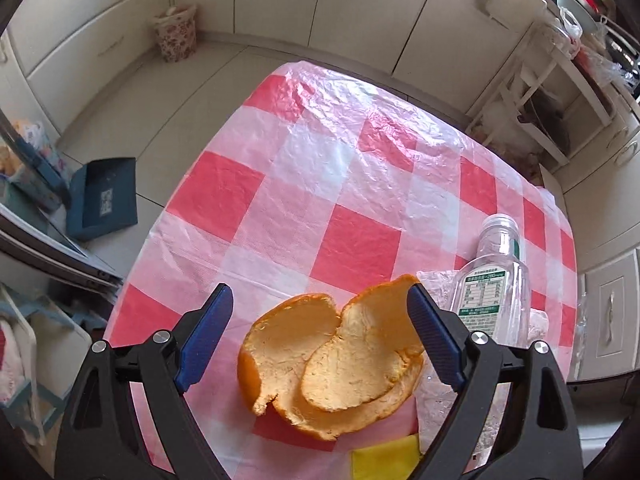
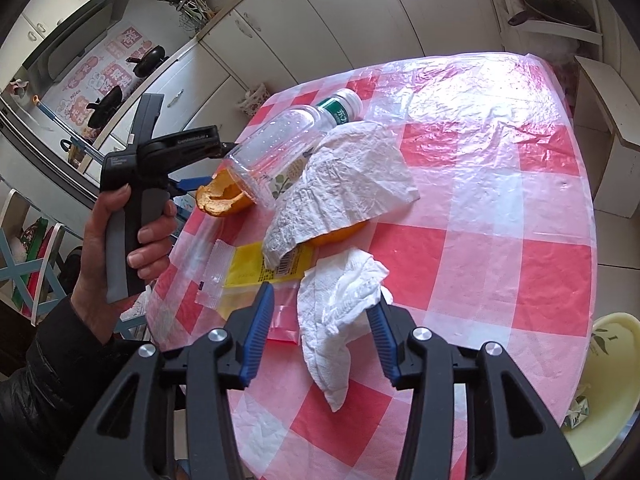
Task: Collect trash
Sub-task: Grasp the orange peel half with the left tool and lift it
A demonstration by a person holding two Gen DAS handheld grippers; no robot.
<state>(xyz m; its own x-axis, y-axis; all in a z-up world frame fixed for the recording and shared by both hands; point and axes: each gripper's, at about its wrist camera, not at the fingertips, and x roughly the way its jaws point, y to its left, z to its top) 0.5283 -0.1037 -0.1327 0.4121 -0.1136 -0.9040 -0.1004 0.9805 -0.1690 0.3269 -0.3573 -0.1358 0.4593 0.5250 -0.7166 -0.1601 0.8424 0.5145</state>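
An orange peel lies on the red-and-white checked tablecloth, between the fingers of my open left gripper; the right finger touches its raised edge. The peel and left gripper also show in the right wrist view. An empty clear plastic bottle lies on its side beside the peel. My right gripper is open around a crumpled white tissue. A larger tissue lies over a second peel, partly on a yellow wrapper.
A pale yellow bin with a small carton inside stands on the floor right of the table. A floral bin and a blue dustpan are on the floor beyond the table. Cabinets line the walls.
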